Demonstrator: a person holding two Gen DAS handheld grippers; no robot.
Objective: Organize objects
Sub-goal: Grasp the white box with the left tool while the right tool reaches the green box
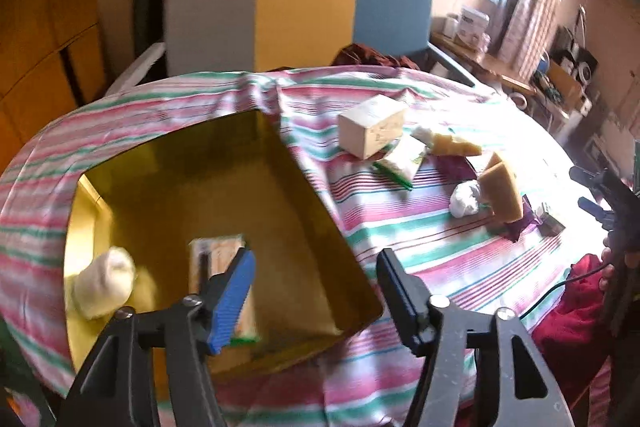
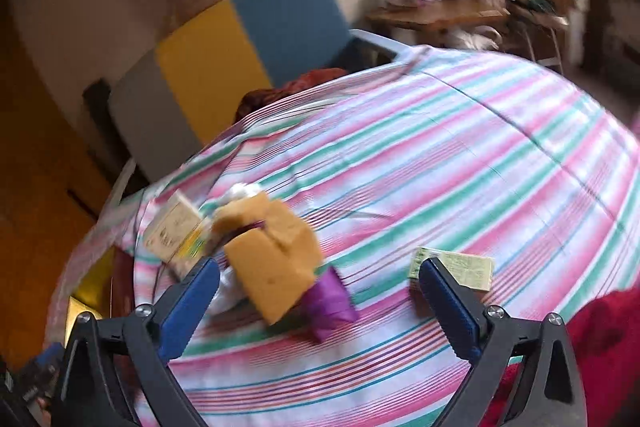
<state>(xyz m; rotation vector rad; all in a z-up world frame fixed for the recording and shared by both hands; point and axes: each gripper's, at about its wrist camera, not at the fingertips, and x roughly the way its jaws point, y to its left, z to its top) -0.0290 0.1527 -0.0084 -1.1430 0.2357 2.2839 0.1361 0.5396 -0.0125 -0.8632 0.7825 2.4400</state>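
Observation:
My left gripper [image 1: 316,263] is open and empty above the near corner of a gold box [image 1: 224,187] on the striped cloth. Inside the box lie a white roll [image 1: 104,283] and a flat packet [image 1: 224,255]. On the cloth to the right sit a cream carton [image 1: 372,127], yellow sponges [image 1: 502,191], a white wad [image 1: 466,199] and a purple wrapper [image 1: 520,227]. My right gripper [image 2: 320,283] is open and empty, close above a yellow sponge [image 2: 276,267] and the purple wrapper [image 2: 332,303]. A small yellow-green packet [image 2: 464,267] lies behind its right finger.
A grey, yellow and blue chair [image 1: 296,11] stands behind the table. A dark red cloth [image 1: 568,323] lies at the table's near right edge. A cluttered wooden desk [image 2: 436,15] stands by the window. The striped cloth [image 2: 480,147] stretches to the right.

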